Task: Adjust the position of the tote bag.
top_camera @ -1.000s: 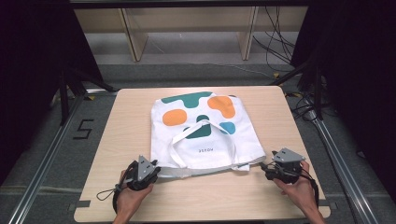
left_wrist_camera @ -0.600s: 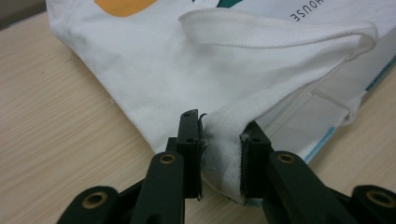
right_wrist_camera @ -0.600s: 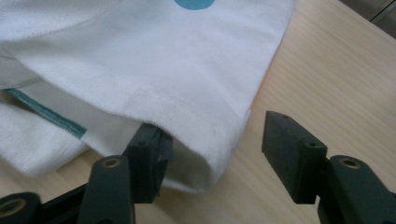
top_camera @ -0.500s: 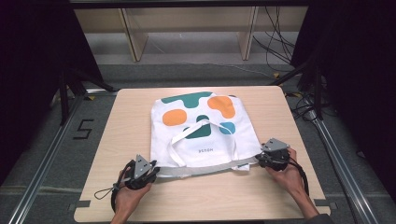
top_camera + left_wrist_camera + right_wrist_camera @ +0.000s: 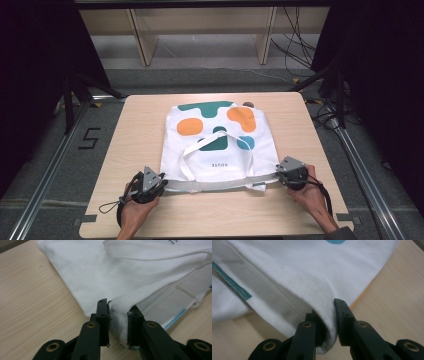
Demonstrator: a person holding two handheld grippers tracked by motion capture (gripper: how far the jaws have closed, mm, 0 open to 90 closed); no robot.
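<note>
Tote bag (image 5: 220, 145): white, flat on table (image 5: 125, 150), printed side up, near hem facing the person; lies as a second ago.
Left gripper (image 5: 162, 185): clenched on near left hem corner, cloth between pads; unmoved.
Right gripper (image 5: 277, 175): has come in from off the corner; jaws just closing, now pinching near right hem corner.
Hem: stretched between both grippers.

Bare table (image 5: 140, 130) lies open to either side of my tote bag (image 5: 215, 145); its loose handles (image 5: 200, 147) sprawl across the middle, ready to snag my jaws.
</note>
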